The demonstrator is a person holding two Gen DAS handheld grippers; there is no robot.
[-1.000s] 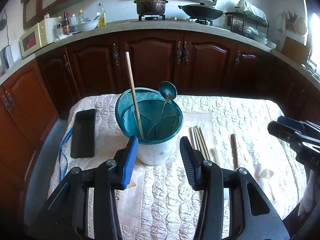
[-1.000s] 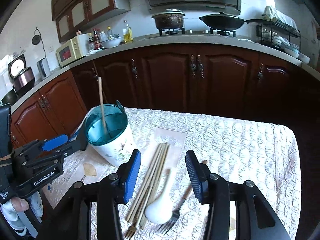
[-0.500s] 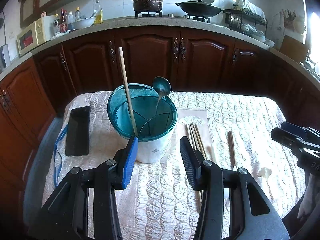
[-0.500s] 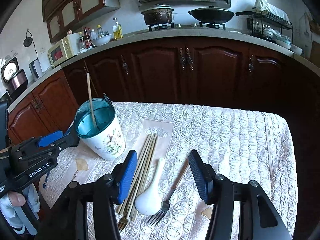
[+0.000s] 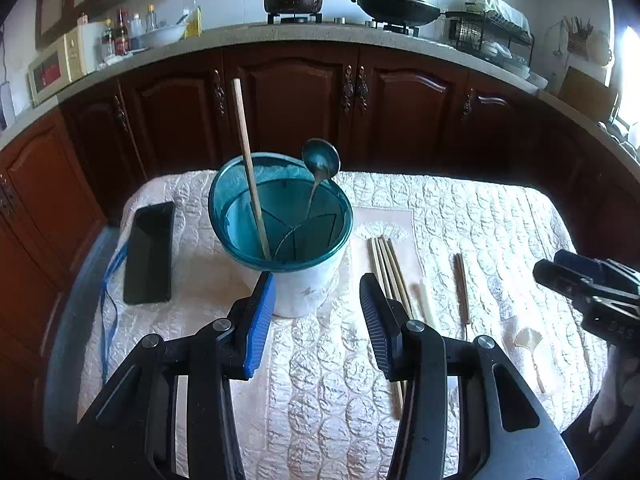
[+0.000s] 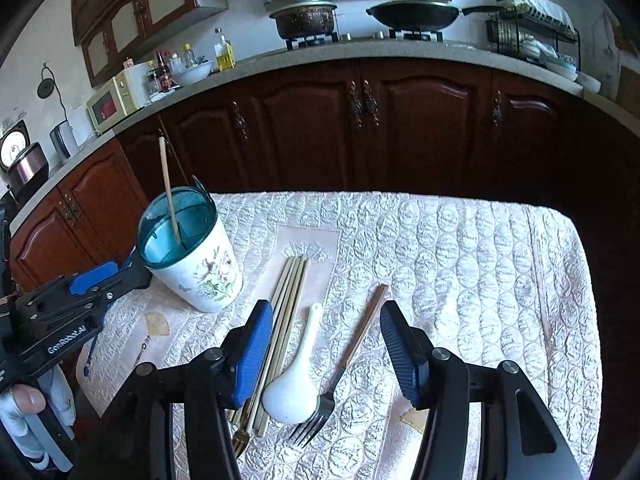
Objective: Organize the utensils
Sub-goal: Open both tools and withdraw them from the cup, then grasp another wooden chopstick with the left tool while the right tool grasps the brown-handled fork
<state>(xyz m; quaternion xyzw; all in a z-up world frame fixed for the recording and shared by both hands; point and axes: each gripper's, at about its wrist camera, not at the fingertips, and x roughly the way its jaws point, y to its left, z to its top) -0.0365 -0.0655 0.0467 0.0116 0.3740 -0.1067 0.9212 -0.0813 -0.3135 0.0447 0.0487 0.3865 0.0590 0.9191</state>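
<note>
A white floral utensil holder [image 5: 296, 292] with a teal rim stands on the quilted table; a wooden stick [image 5: 250, 176] and a metal spoon [image 5: 320, 160] stand in it. My left gripper [image 5: 317, 280] hovers open just in front of the holder, with nothing between its fingers. In the right wrist view the holder [image 6: 208, 276] is at the left. My right gripper [image 6: 324, 306] is open above a white ceramic spoon [image 6: 296, 380] and a brown-handled fork [image 6: 352, 356]. A bundle of chopsticks [image 6: 288, 308] lies under its left finger. Neither gripper touches a utensil.
A black oblong tray [image 5: 148, 252] lies left of the holder near the table's left edge. A second fork's gold tines [image 6: 240, 444] poke out below the chopsticks. Dark wooden cabinets [image 6: 360, 132] run behind the table. A person's hand [image 6: 24, 400] holds the left gripper.
My right gripper's jaws have widened, and it has dropped closer to the white spoon and fork. The left gripper has stayed nearly in place, still open.
</note>
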